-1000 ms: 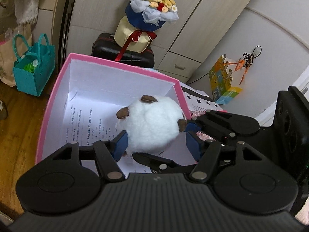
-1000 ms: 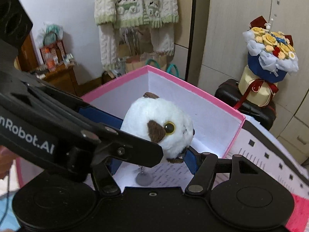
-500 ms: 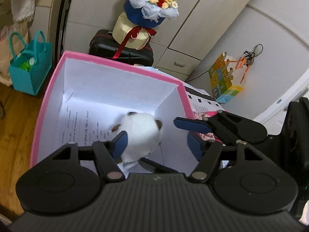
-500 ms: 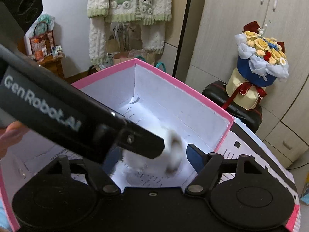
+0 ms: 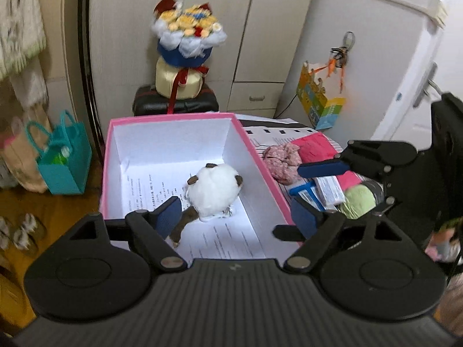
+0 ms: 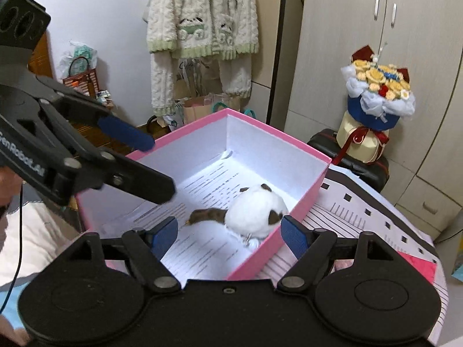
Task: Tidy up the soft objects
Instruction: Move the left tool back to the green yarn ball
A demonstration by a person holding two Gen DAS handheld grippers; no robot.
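White round plush toy with brown ears [image 5: 212,192] lies on printed paper lining pink cardboard box [image 5: 173,118], near its right wall. Your left gripper [image 5: 237,214] and right gripper [image 6: 230,235] hover above, fingers spread, empty. Pink crumpled cloth [image 5: 282,159] and green plush ball [image 5: 358,201] wait outside box, likely next.

White plush toy [image 5: 212,192] with brown patches lies inside pink box [image 5: 260,162].

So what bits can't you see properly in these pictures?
- Plush toy's face: turned away in both views.
- Printed words on the paper lining the pink box: too small to read.
- Green ball: left view, partly behind the right gripper.
- Slippers: left view, blurred.
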